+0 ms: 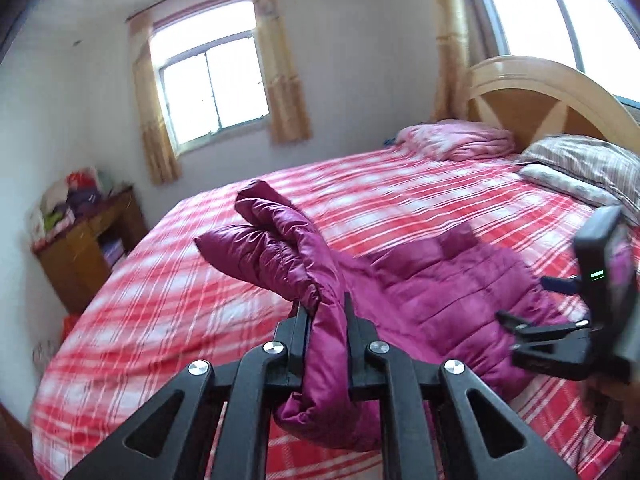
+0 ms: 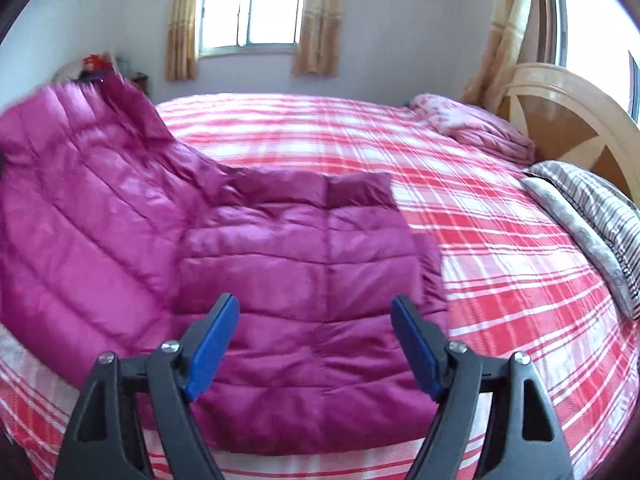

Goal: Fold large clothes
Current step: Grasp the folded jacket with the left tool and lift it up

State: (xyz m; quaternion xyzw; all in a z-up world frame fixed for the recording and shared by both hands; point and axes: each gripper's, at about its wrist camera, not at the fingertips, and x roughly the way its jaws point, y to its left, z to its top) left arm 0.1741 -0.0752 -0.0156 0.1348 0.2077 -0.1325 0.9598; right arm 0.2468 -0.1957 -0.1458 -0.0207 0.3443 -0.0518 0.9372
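a: jacket (image 2: 280,264) first. where is it lying?

b: purple padded jacket, spread on the bed (image 2: 500,240) with the red striped sheet, near the close edge. most of the body lies flat. one side is lifted off the sheet.

a: lifted by what?

b: the left hand-held gripper (image 1: 320,316). its jaws are closed on a roll of the jacket's fabric, what looks like a sleeve or side edge, and the cloth bunches up past the tips and hangs down below them.

a: and the right hand-held gripper (image 2: 316,340)?

b: jaws apart, blue pads (image 2: 212,352) showing, nothing between them. it hovers just above the flat part of the jacket, near the close edge, pointing down at it.

a: so which way does the fold go?

b: my guess: the raised side sits to the left of the flat body, and the jacket's long axis runs away from us across the bed. the left hand would carry its side rightward over the body. the right one is nearer the flat part, so it could pin or take that edge.
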